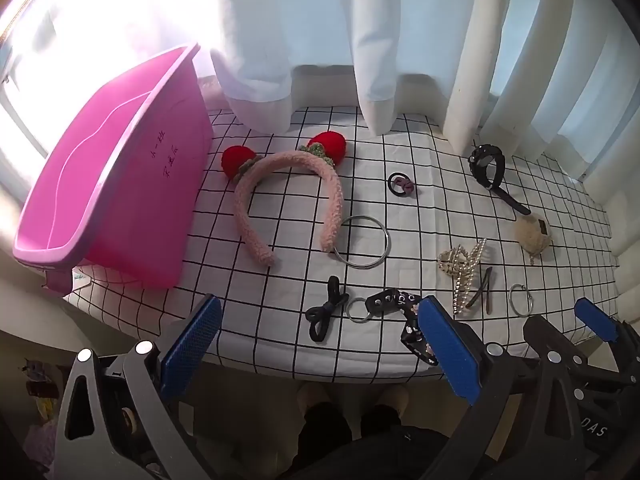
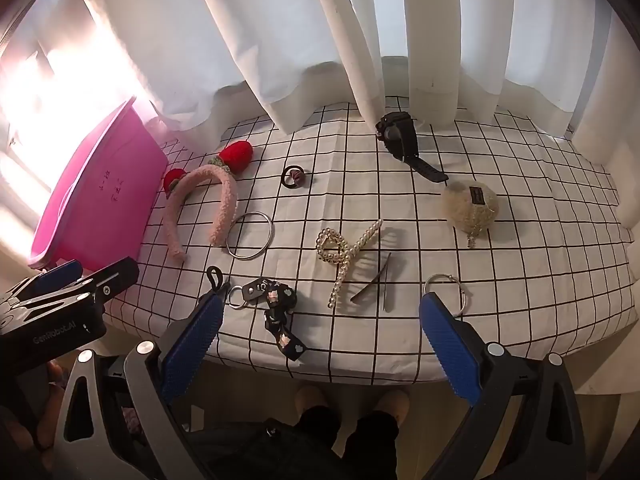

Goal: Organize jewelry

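Jewelry and hair pieces lie on a checked tablecloth (image 1: 400,216). A pink fuzzy headband (image 1: 288,200) with red strawberries lies next to a pink bin (image 1: 132,184). A silver bangle (image 1: 362,242), a pearl claw clip (image 1: 466,270), a black strap with a key ring (image 1: 394,304), a black bow tie (image 1: 326,312), a black watch (image 1: 490,170) and a fluffy beige piece (image 1: 534,234) lie spread out. My left gripper (image 1: 320,340) is open and empty at the near table edge. My right gripper (image 2: 320,332) is open and empty near the strap (image 2: 276,308).
White curtains (image 2: 320,40) hang along the table's far edge. A small ring (image 2: 446,292) and a dark hair clip (image 2: 376,284) lie near the right fingers. A small hair tie (image 2: 294,176) lies mid-table. The bin (image 2: 100,200) stands at the far left.
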The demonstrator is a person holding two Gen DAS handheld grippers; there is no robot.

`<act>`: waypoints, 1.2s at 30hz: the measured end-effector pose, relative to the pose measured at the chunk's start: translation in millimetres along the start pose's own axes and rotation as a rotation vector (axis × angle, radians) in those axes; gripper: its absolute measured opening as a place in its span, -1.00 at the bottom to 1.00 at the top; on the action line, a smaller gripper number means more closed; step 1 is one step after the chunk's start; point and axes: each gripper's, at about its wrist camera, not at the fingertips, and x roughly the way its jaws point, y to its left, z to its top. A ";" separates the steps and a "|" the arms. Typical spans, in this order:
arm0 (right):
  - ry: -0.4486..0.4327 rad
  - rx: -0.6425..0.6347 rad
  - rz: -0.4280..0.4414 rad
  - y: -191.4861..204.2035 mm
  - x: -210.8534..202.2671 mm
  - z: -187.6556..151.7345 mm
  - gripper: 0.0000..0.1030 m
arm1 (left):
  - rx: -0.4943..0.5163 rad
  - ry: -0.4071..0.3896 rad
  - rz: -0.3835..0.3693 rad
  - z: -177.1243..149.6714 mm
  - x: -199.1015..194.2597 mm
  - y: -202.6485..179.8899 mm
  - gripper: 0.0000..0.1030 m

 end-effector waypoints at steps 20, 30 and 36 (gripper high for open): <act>0.003 0.005 0.002 -1.7 2.1 0.3 0.83 | -0.001 0.009 -0.002 0.3 2.2 1.5 0.88; 0.002 0.006 0.005 -1.6 0.5 -0.5 0.83 | -0.003 0.009 0.002 -1.9 3.1 -1.5 0.88; 0.002 0.008 0.004 -1.8 0.5 -2.3 0.83 | -0.002 0.008 0.001 -2.1 3.1 -1.6 0.88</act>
